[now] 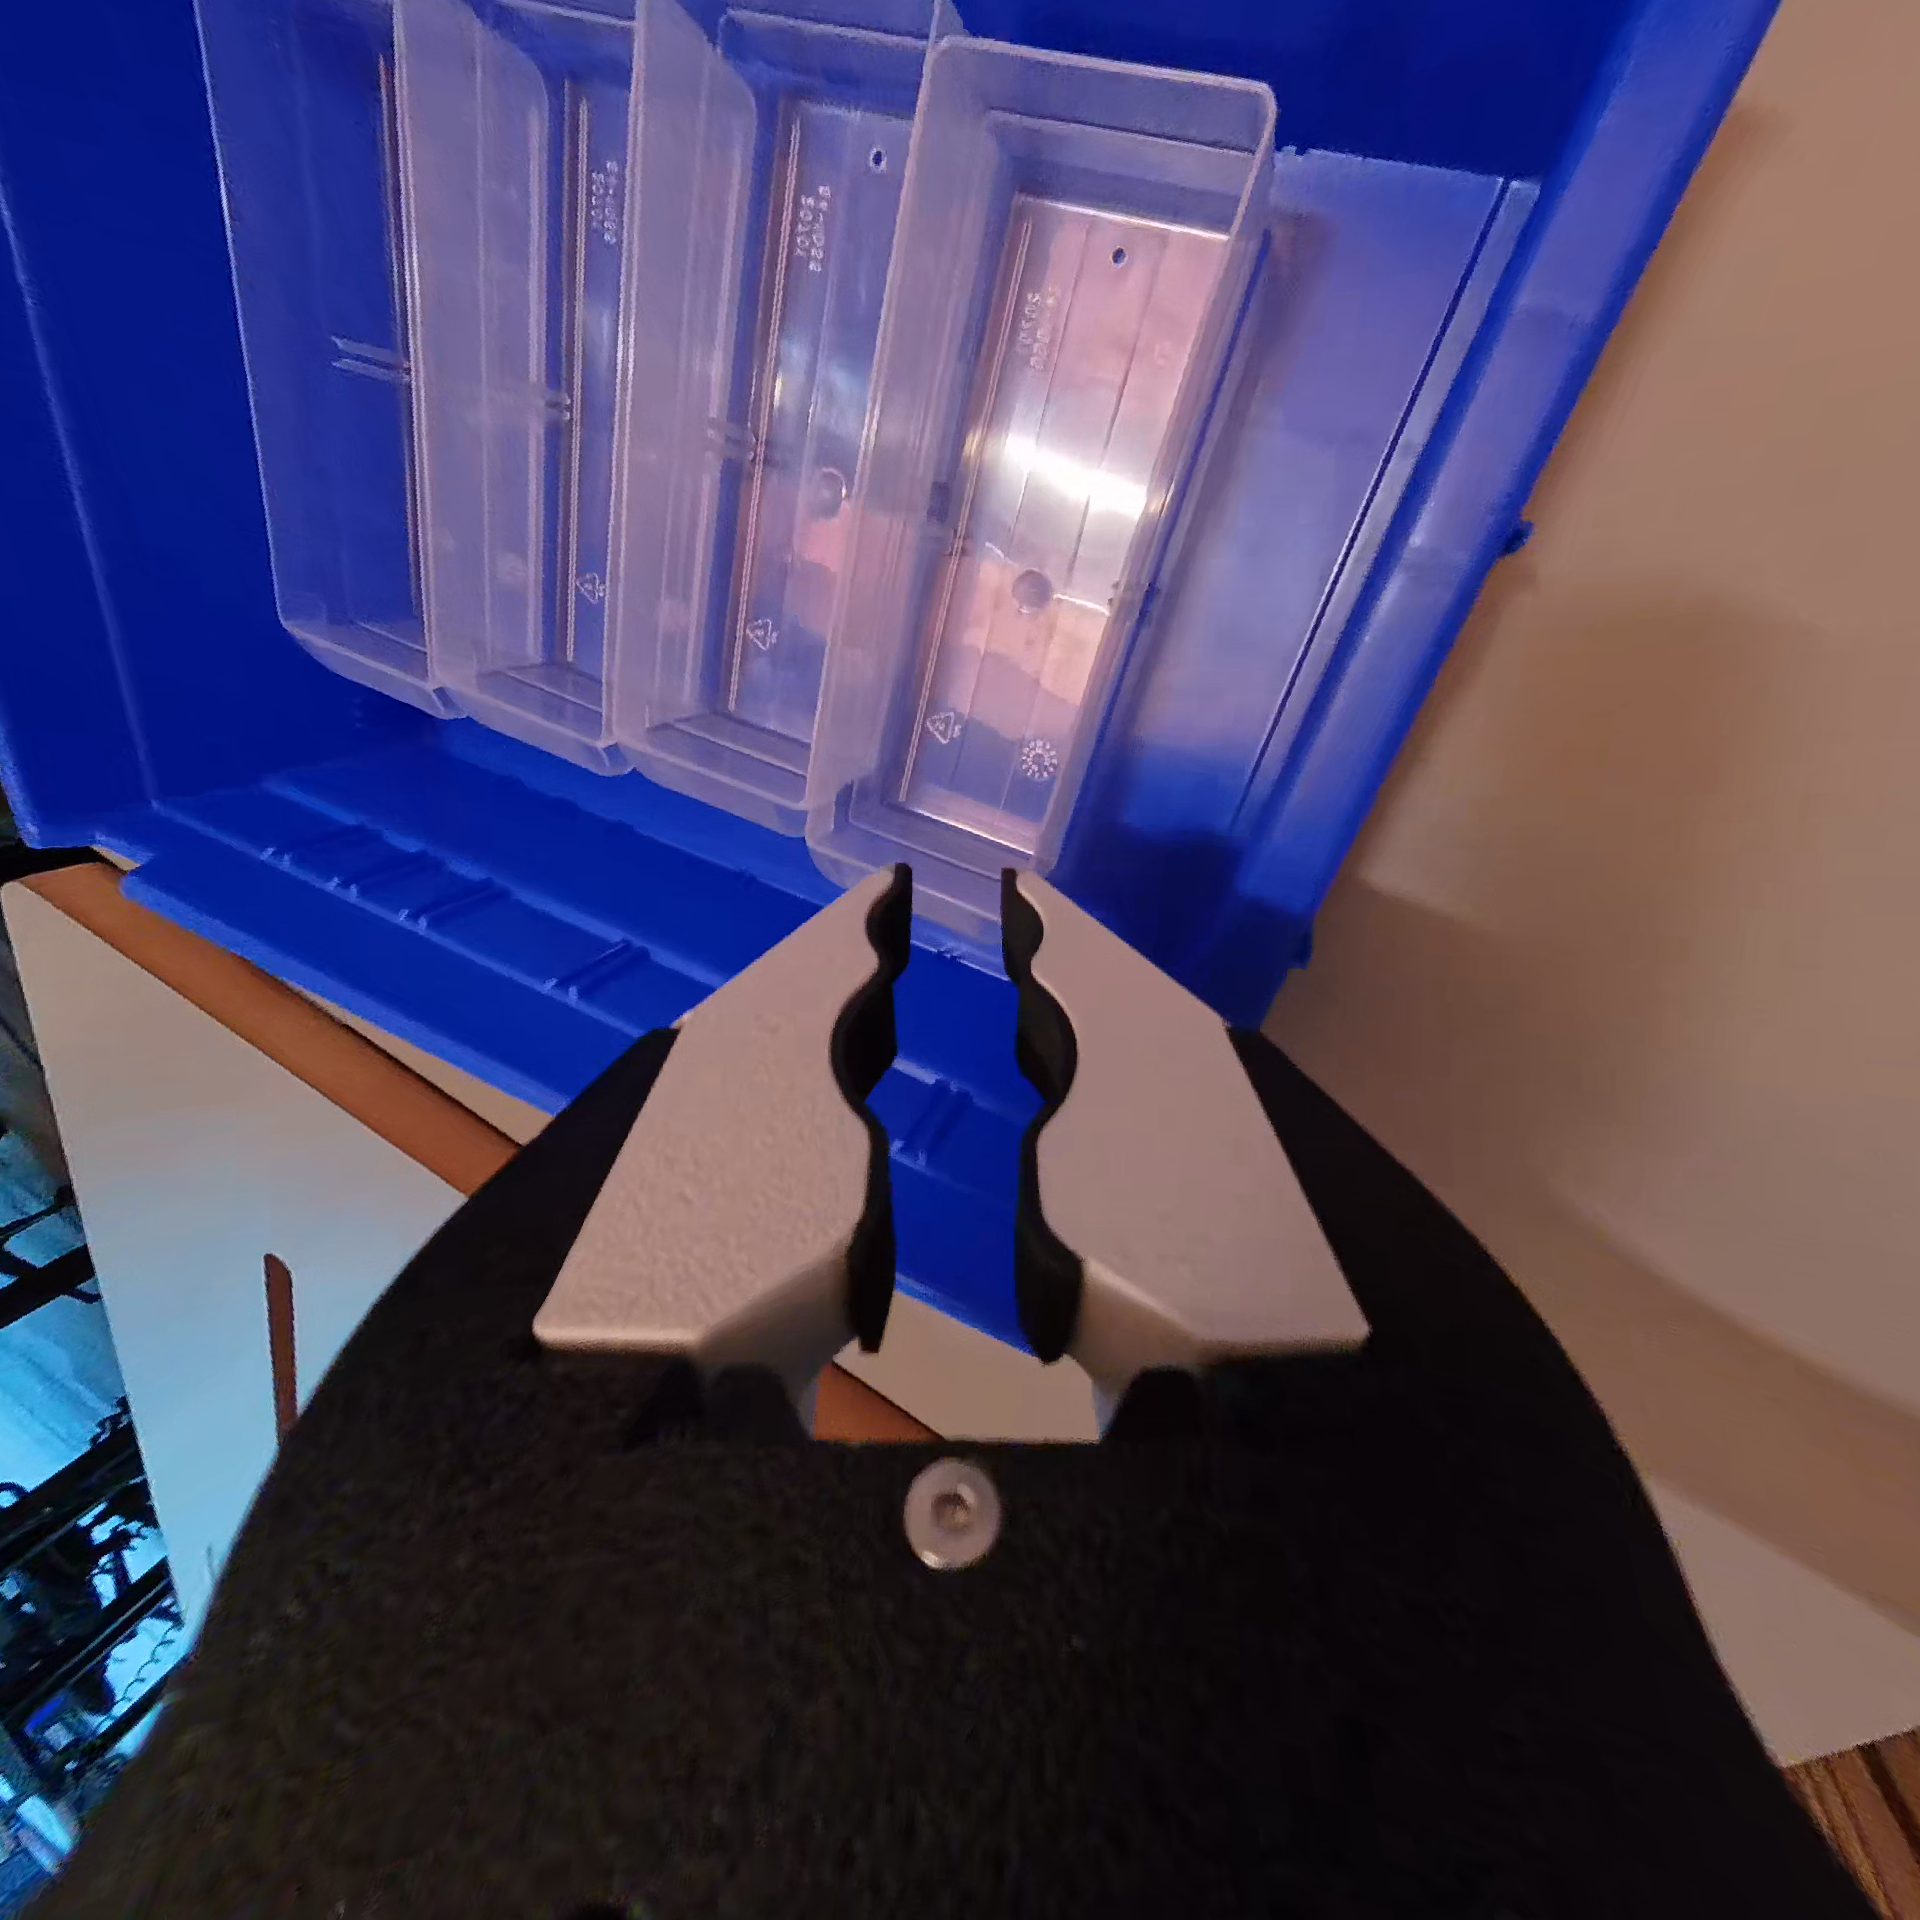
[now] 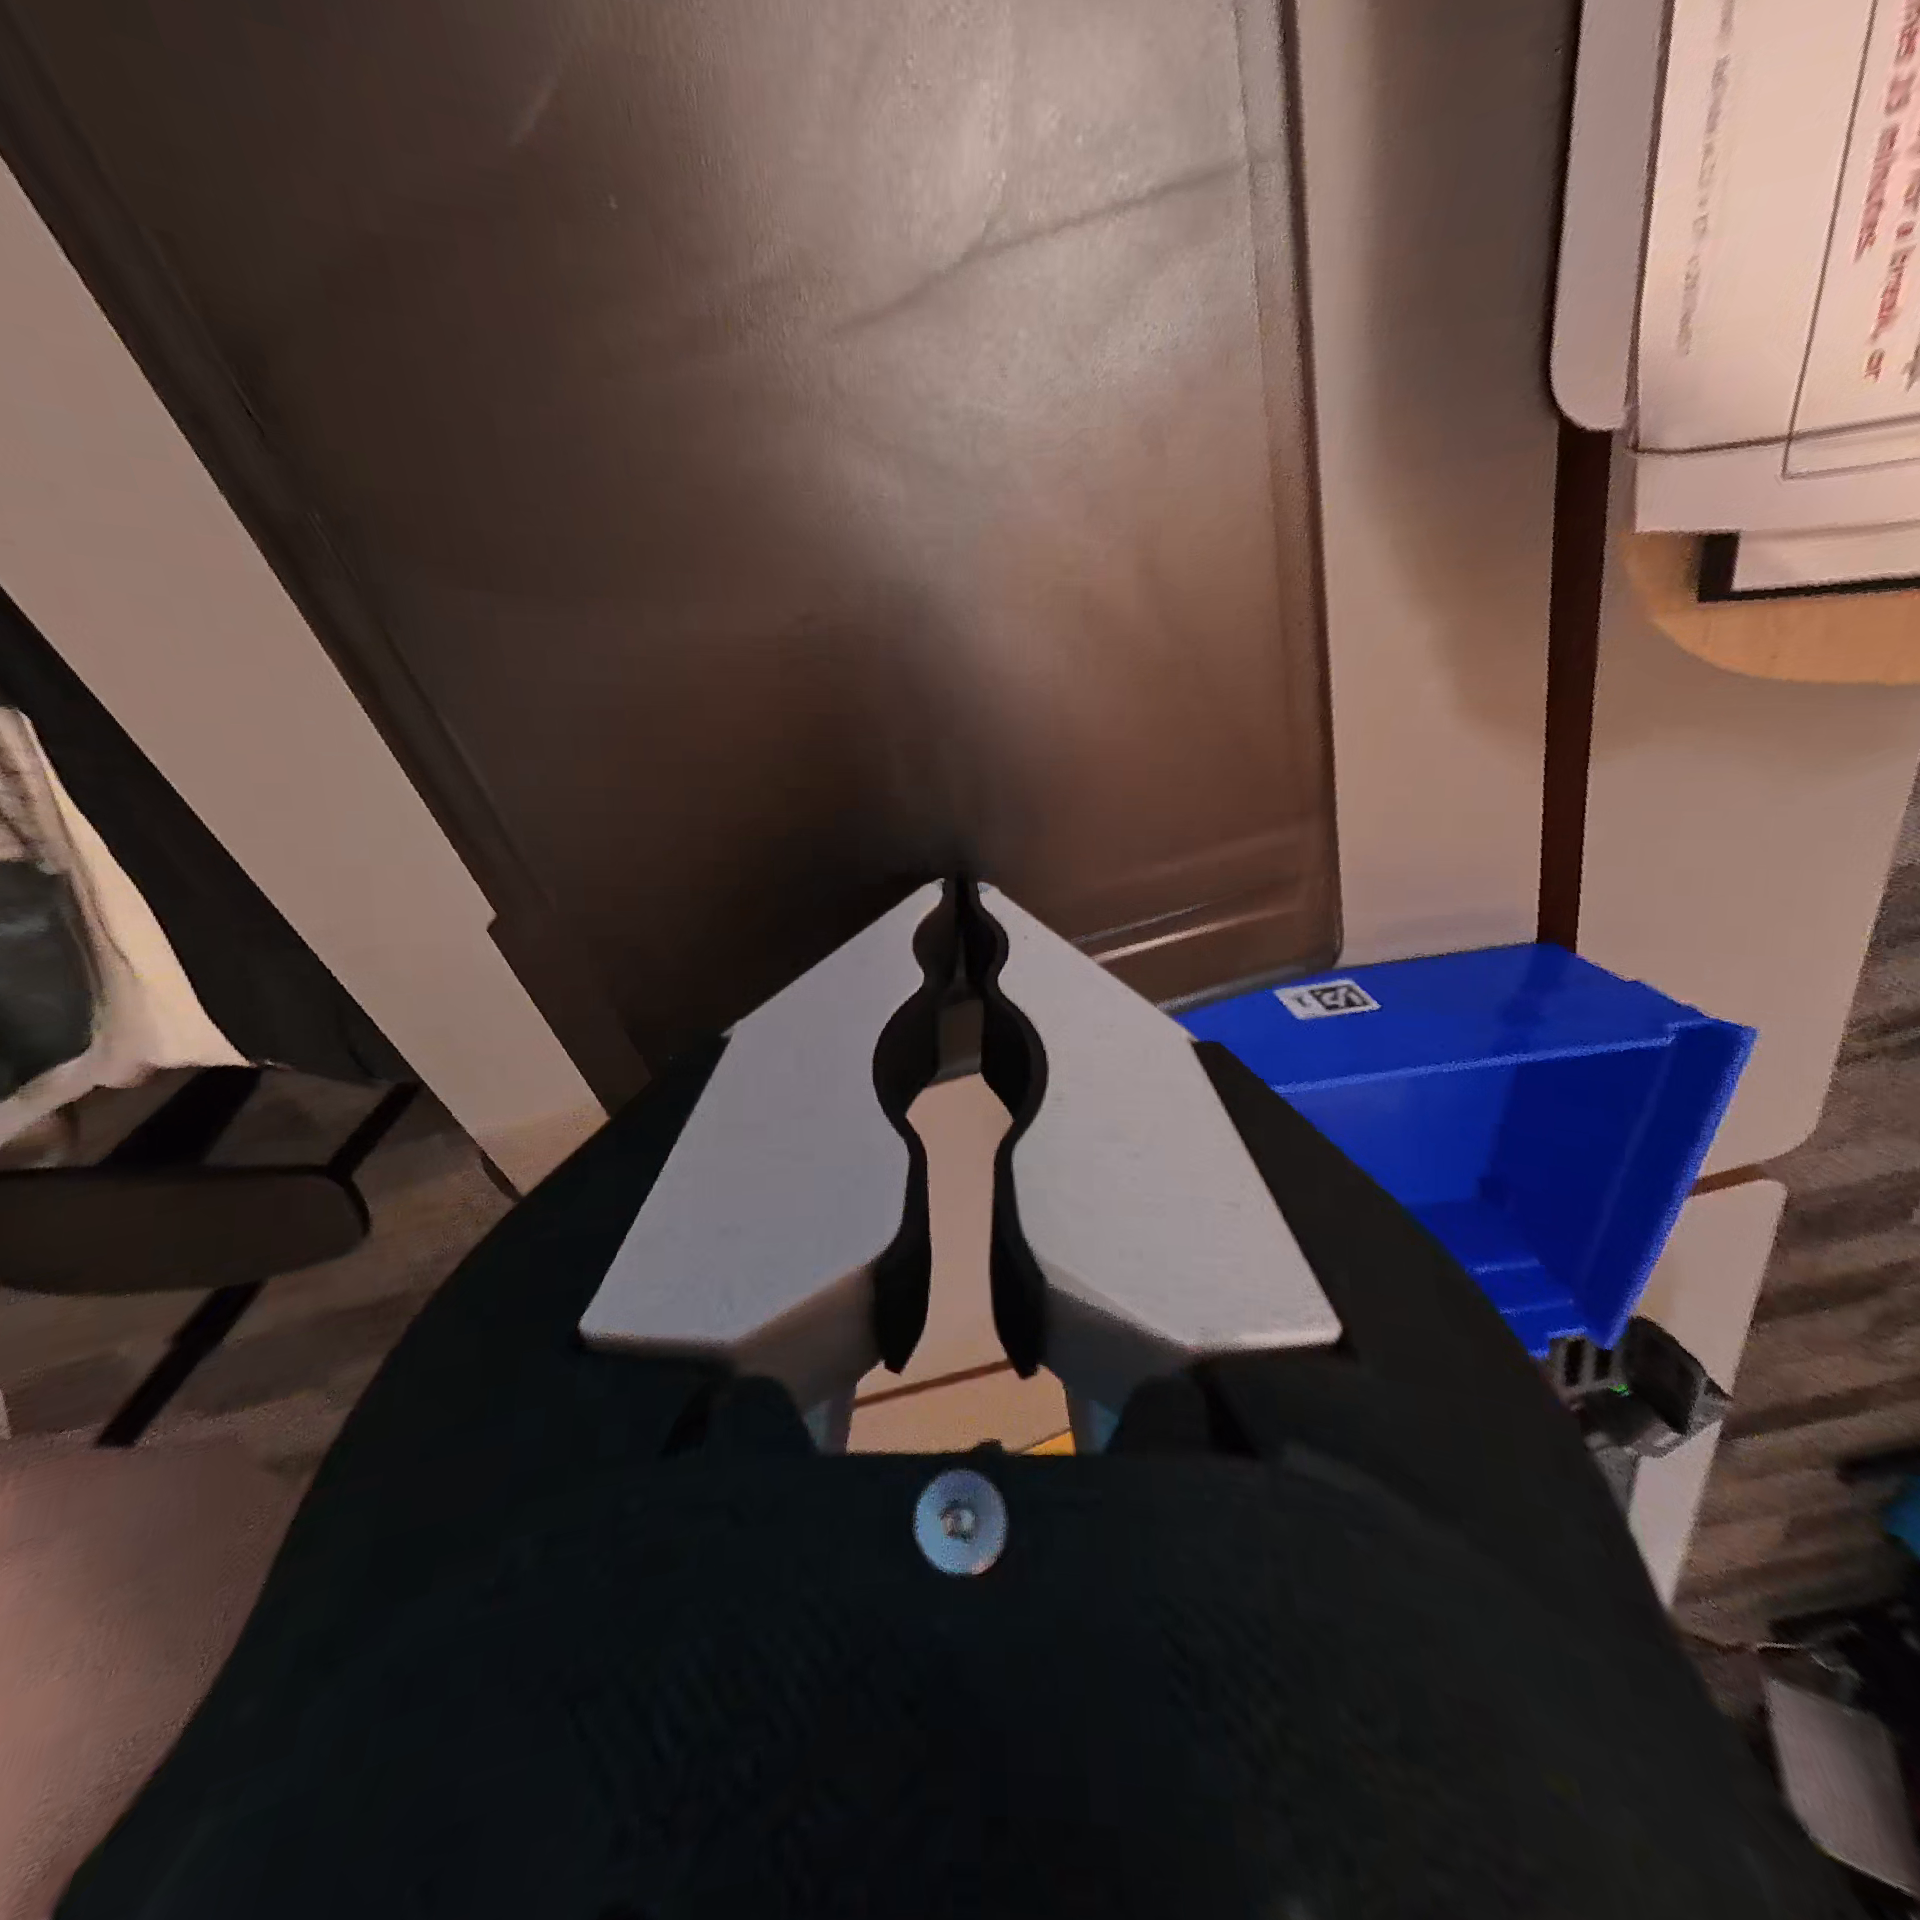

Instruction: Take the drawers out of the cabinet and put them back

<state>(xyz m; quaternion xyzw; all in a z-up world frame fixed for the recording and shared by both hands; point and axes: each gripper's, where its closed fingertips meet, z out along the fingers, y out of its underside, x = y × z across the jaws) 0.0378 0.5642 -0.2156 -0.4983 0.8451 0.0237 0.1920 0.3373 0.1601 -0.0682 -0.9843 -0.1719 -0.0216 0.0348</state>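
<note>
Several clear plastic drawers [image 1: 582, 416] lie side by side in a blue bin [image 1: 135, 520]. The rightmost clear drawer [image 1: 1049, 499] lies a little askew, partly on top of its neighbour. My left gripper [image 1: 954, 883] is open by a narrow gap, with its tips at this drawer's near end lip. I cannot tell whether they touch it. My right gripper [image 2: 961, 896] is shut on the thin near edge of a large smoky grey panel [image 2: 831, 416], which looks like a wall of the cabinet. The rest of the cabinet is out of view.
The blue bin [image 2: 1507, 1122] stands on a white table [image 1: 208, 1122] against a beige wall [image 1: 1714, 727]. In the right wrist view it is just right of my gripper. White papers [image 2: 1766, 260] hang at the upper right. A dark chair part [image 2: 177, 1216] is at the left.
</note>
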